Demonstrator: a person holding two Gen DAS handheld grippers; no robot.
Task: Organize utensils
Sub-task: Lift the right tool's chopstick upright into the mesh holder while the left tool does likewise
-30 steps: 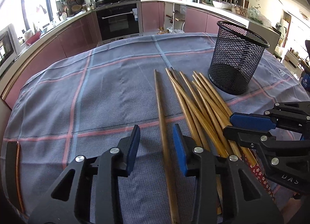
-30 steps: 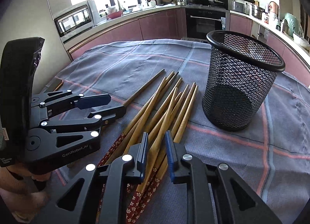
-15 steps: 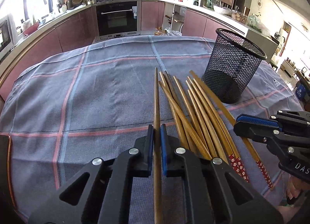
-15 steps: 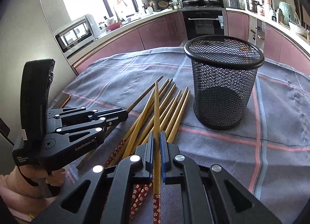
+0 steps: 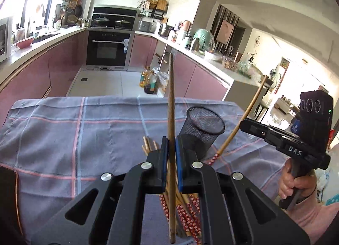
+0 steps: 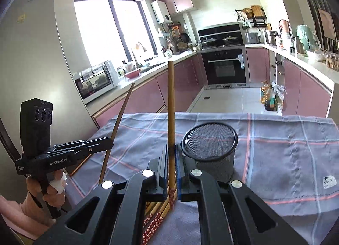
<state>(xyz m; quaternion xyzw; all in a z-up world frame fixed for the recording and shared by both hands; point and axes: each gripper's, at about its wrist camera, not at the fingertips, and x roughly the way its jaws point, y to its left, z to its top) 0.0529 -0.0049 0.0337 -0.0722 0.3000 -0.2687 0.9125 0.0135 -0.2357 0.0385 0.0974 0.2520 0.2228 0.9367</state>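
My left gripper (image 5: 171,145) is shut on a plain brown chopstick (image 5: 171,101), held off the table with its tip pointing up. My right gripper (image 6: 172,154) is shut on a lighter chopstick (image 6: 170,101) with a red flowered end, also raised. The black mesh cup (image 5: 201,126) (image 6: 209,145) stands upright just right of both grippers. The other chopsticks (image 5: 186,213) (image 6: 154,219) lie in a pile on the cloth below the jaws. Each view shows the other gripper, the right gripper (image 5: 250,126) and the left gripper (image 6: 103,142), with its stick slanting up.
A grey-blue checked cloth (image 5: 84,139) (image 6: 286,149) covers the table. A dark object (image 5: 8,192) lies at its left edge. A hand (image 5: 296,183) grips each tool's handle. Beyond the far edge are the floor, oil bottles (image 5: 148,82), pink cabinets and an oven (image 6: 224,67).
Both grippers closed, each on one chopstick from the pile, then rose well above the table and tipped upward. The two sticks left the cloth.
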